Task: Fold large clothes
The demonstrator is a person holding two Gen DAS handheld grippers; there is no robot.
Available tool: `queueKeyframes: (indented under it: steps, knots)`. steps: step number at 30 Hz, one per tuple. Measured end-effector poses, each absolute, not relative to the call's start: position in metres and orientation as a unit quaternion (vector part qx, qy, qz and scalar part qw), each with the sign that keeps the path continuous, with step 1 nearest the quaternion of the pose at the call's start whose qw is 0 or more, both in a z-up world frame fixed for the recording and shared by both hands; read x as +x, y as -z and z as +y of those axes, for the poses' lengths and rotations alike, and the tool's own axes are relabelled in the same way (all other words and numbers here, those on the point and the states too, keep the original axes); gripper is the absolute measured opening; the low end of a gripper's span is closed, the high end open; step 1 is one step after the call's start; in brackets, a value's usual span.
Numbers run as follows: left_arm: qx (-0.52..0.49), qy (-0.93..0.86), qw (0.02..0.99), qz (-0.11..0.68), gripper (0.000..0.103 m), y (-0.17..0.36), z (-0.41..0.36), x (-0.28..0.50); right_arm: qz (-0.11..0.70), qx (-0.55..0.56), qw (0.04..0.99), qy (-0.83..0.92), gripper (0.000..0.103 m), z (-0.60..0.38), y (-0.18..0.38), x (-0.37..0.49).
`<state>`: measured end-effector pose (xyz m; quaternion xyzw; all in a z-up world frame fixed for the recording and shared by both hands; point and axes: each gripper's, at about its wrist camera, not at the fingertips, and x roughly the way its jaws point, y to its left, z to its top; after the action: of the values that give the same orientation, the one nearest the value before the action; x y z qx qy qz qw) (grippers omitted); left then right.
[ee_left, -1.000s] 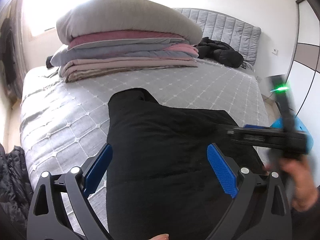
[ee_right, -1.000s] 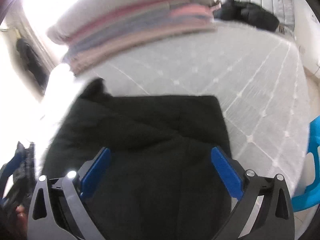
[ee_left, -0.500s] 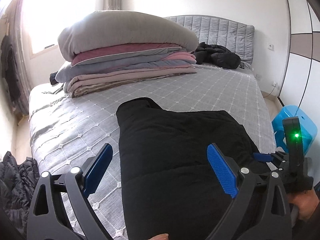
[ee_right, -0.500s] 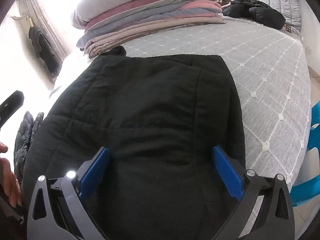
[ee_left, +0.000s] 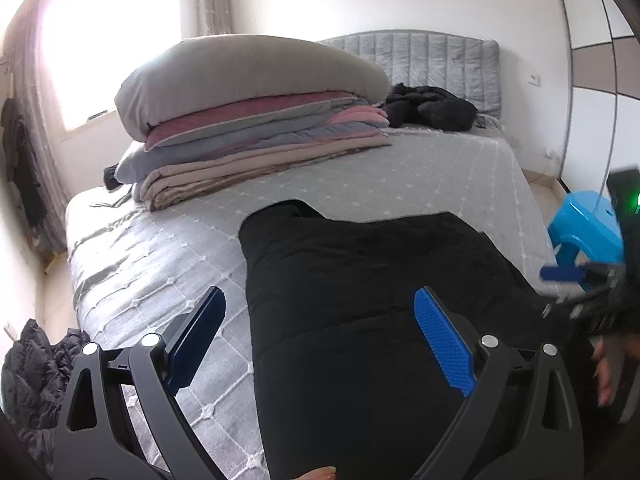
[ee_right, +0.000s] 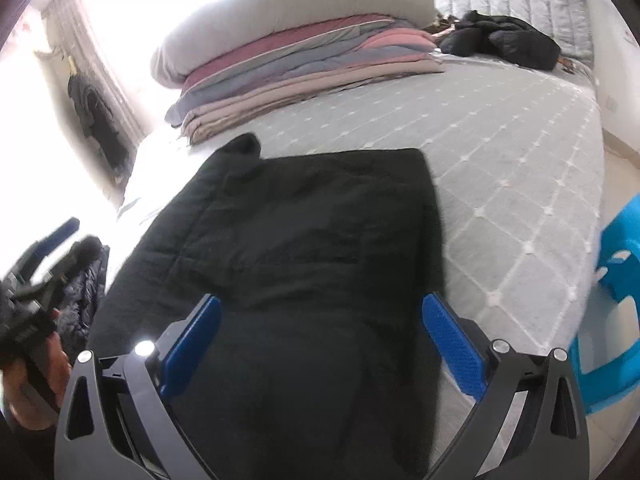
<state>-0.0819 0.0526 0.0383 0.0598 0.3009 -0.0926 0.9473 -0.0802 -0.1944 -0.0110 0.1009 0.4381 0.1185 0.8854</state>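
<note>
Left gripper [ee_left: 320, 340]: your jaws are spread wide and hold nothing; they hover over the near left part of the garment.
Right gripper [ee_right: 322, 338]: your jaws gape wide here too, empty, above the near middle of the garment.
Black quilted coat [ee_right: 304, 232]: it lies flat on the near half of the bed, folded into a long panel with a collar or hood bump at its far left corner.
Bed [ee_left: 420, 176]: grey cover with a white diamond pattern, grey padded headboard at the far end.
Bedding stack [ee_left: 256, 120]: folded quilts under a grey pillow, far left on the bed, well apart from the coat.
Dark jacket [ee_left: 436, 108]: crumpled at the far end near the headboard.
Blue stool [ee_right: 616, 280]: on the floor, right of the bed.
Your hand [ee_left: 612, 364]: blurred at the right edge; its grip probably sits on the right gripper's handle.
</note>
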Motion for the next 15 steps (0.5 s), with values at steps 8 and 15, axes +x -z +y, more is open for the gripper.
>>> queueKeyframes:
  steps: [8,15]
  knots:
    - [0.026,0.11,0.92,0.375,0.092,-0.031,0.07,-0.1,0.44,0.081,0.893,-0.055,0.097,-0.219,-0.009,-0.105]
    - [0.014,0.063,0.906,0.417,0.092,-0.035,0.068,-0.133,0.411,0.02,0.911,-0.038,0.097,-0.166,-0.017,-0.157]
